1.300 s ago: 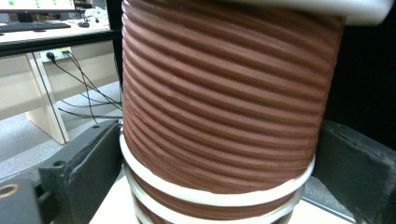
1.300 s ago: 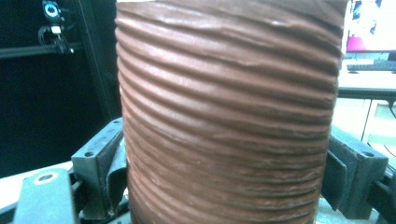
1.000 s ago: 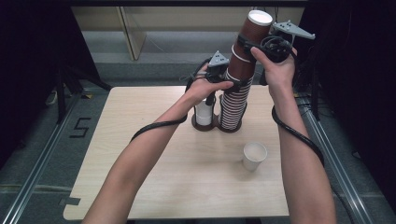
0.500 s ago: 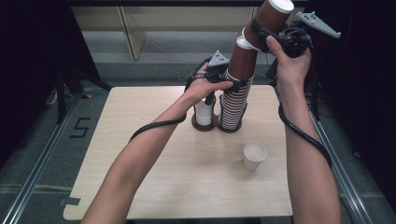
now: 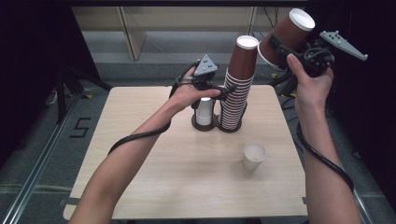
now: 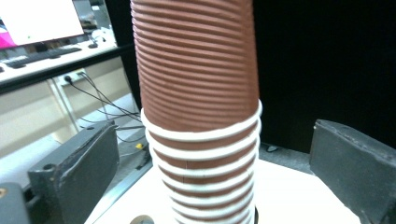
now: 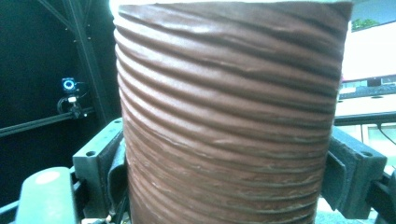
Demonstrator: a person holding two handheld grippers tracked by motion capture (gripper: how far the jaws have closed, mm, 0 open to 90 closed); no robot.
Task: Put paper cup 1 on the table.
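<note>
A tall stack of brown ribbed cups (image 5: 238, 88) (image 6: 198, 70) stands on a dark two-ring holder (image 5: 207, 127) at the back of the table. A short stack of white cups (image 5: 204, 112) sits in the holder's other ring. My left gripper (image 5: 228, 93) (image 6: 205, 158) reaches the brown stack from the left; its jaws have just been opening and stand clear on both sides of the stack. Up at the right, my right gripper (image 5: 279, 46) (image 7: 224, 172) is shut on a single brown cup (image 5: 287, 32) (image 7: 229, 112), held tilted in the air.
One loose white cup (image 5: 254, 156) stands upright on the light wooden table (image 5: 154, 158), right of centre and nearer the front. Dark shelving and cables lie beyond the table's far edge.
My right gripper has carried the brown cup up and to the right, off the top of the stack. My left gripper has shifted slightly beside the stack.
</note>
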